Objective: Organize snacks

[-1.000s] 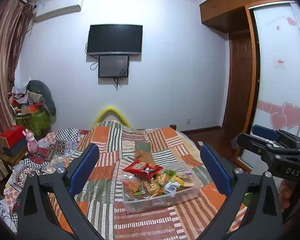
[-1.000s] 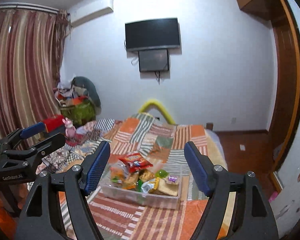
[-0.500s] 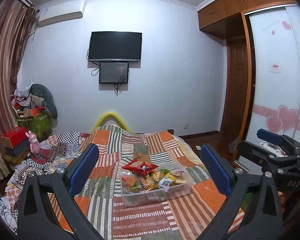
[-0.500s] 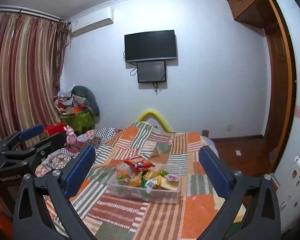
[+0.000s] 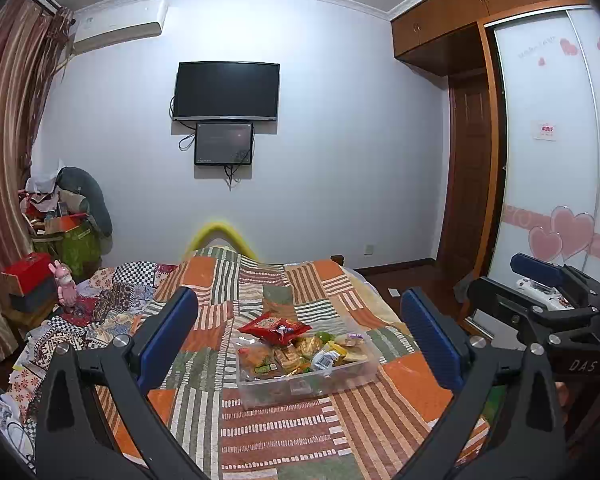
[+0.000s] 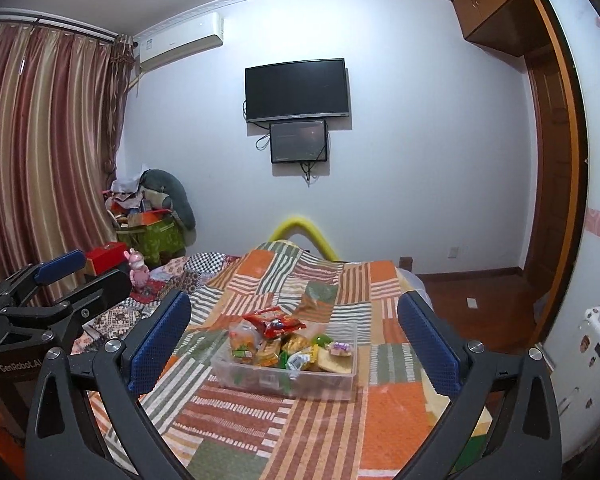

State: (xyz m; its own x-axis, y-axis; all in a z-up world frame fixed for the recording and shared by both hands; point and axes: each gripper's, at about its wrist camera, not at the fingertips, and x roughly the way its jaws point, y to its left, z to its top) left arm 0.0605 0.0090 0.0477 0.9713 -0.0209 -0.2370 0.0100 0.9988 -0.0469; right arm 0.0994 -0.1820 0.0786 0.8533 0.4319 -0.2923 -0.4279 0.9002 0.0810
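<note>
A clear plastic bin (image 5: 342, 378) full of snack packets sits on the patchwork bed cover, with a red snack bag (image 5: 274, 326) lying on top at its left end. It also shows in the right wrist view, the bin (image 6: 324, 385) and the red bag (image 6: 274, 324). My left gripper (image 5: 299, 336) is open and empty, held well back from the bin and above the bed. My right gripper (image 6: 294, 338) is open and empty too, also back from the bin. Each gripper shows at the edge of the other's view.
The bed with its orange, green and striped cover (image 5: 284, 424) fills the foreground. Piled cloths, a pink toy (image 5: 64, 284) and red boxes lie at the left. A wardrobe (image 5: 548, 184) and wooden door stand at the right. A TV (image 5: 226, 90) hangs on the far wall.
Both grippers have pulled back and up from the bin, which now looks smaller and farther. The right gripper's jaws have opened wider.
</note>
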